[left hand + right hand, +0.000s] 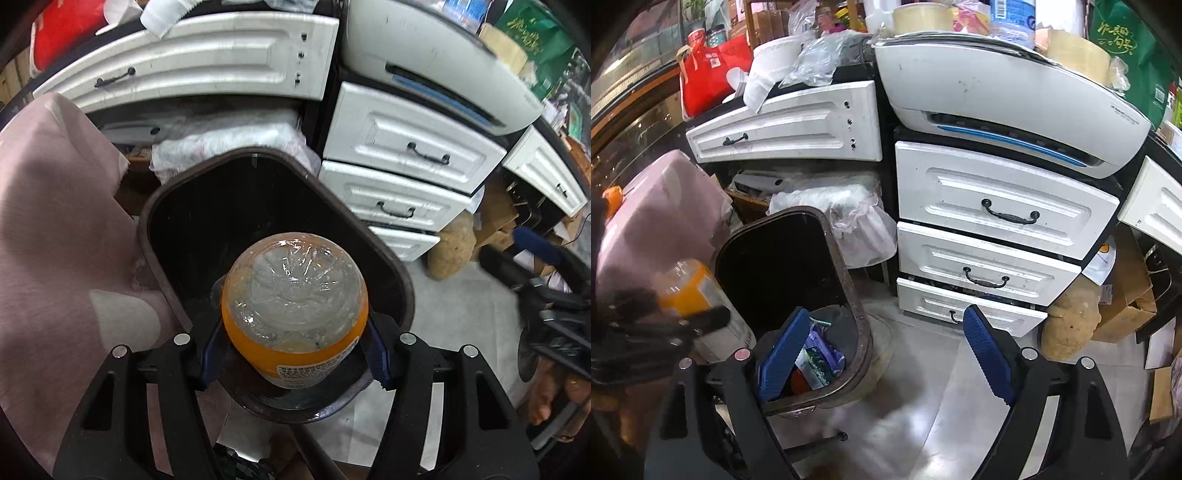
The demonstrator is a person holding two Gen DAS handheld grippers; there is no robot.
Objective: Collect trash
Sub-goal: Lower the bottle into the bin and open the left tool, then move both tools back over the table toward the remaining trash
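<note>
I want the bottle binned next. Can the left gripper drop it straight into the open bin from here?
Probably yes. The left gripper holds the bottle base-first over the bin, whose mouth gapes open beneath it with nothing between.

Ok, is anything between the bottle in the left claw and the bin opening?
Nothing visible. The bottle, held in the left claw, hangs right over the open bin.

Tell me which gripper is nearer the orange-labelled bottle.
Left. The left gripper grips the orange-labelled bottle over the trash bin; the right gripper hangs open, empty, off to the side.
</note>
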